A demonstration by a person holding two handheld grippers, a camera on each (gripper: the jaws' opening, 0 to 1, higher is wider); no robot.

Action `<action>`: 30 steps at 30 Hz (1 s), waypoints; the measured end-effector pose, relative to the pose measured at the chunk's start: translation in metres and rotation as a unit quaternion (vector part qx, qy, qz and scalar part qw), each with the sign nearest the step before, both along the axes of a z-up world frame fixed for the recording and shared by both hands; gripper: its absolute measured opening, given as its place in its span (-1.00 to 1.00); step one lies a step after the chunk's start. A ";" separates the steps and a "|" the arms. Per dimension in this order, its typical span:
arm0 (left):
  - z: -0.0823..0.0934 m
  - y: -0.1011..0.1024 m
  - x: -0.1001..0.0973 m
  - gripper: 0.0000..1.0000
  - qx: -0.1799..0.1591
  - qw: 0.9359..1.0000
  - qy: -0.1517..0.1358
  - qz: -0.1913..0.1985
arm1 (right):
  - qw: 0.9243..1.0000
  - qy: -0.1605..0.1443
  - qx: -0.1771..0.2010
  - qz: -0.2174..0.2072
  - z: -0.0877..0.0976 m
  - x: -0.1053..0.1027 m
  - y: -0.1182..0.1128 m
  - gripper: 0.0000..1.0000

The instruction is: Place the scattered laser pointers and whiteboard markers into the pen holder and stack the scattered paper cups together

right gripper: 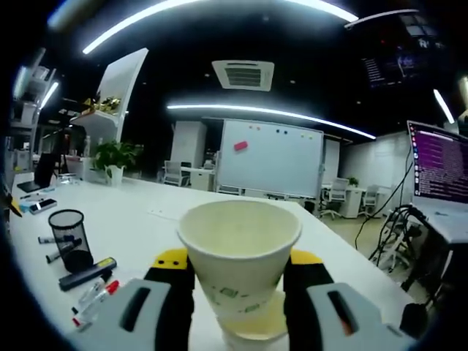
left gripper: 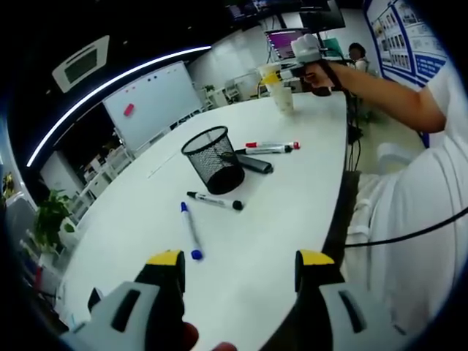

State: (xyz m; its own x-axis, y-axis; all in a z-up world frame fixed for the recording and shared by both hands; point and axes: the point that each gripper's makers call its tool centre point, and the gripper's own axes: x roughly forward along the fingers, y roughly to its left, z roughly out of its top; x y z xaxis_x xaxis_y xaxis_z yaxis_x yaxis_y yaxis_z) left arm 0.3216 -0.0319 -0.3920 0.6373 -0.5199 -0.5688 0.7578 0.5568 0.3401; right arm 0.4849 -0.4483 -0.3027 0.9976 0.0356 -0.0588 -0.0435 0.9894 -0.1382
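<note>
In the left gripper view, my left gripper [left gripper: 241, 259] is open above the white table [left gripper: 292, 212]. Ahead stands a black mesh pen holder [left gripper: 212, 157]. A blue marker [left gripper: 191, 230] and a black marker [left gripper: 214, 200] lie in front of it. A black laser pointer [left gripper: 252, 164] and a red marker [left gripper: 272, 145] lie beside it. At the far end, my right gripper [left gripper: 276, 77] holds a paper cup [left gripper: 282, 96]. In the right gripper view, my right gripper [right gripper: 240, 259] is shut on a paper cup [right gripper: 238, 248], which sits in a second cup [right gripper: 252, 333] below. The pen holder [right gripper: 71, 238] is at left.
A person's arm [left gripper: 387, 91] and white clothing [left gripper: 424, 219] run along the table's right edge in the left gripper view. A laptop [right gripper: 439, 172] stands at right in the right gripper view. A whiteboard [right gripper: 270, 157], chairs and a plant [right gripper: 113, 157] lie beyond the table.
</note>
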 end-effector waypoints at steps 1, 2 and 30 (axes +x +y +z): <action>0.000 -0.001 -0.001 0.23 0.000 1.000 0.000 -0.001 | 1.000 0.001 -0.001 -0.001 0.000 0.000 -0.001 -0.03; 0.000 -0.002 -0.001 0.22 0.000 1.000 0.000 -0.002 | 1.000 0.000 -0.002 -0.001 0.001 -0.004 0.002 -0.03; 0.000 -0.003 -0.001 0.23 0.001 1.000 0.000 -0.002 | 1.000 0.021 0.011 -0.017 -0.008 0.011 -0.026 -0.03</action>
State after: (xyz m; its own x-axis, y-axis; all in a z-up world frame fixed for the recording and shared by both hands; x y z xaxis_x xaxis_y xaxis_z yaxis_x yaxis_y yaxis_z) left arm 0.3202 -0.0348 -0.3922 0.6349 -0.5213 -0.5702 0.7602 0.5534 0.3404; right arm 0.4962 -0.4738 -0.3110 0.9950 0.0036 -0.0995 -0.0152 0.9932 -0.1155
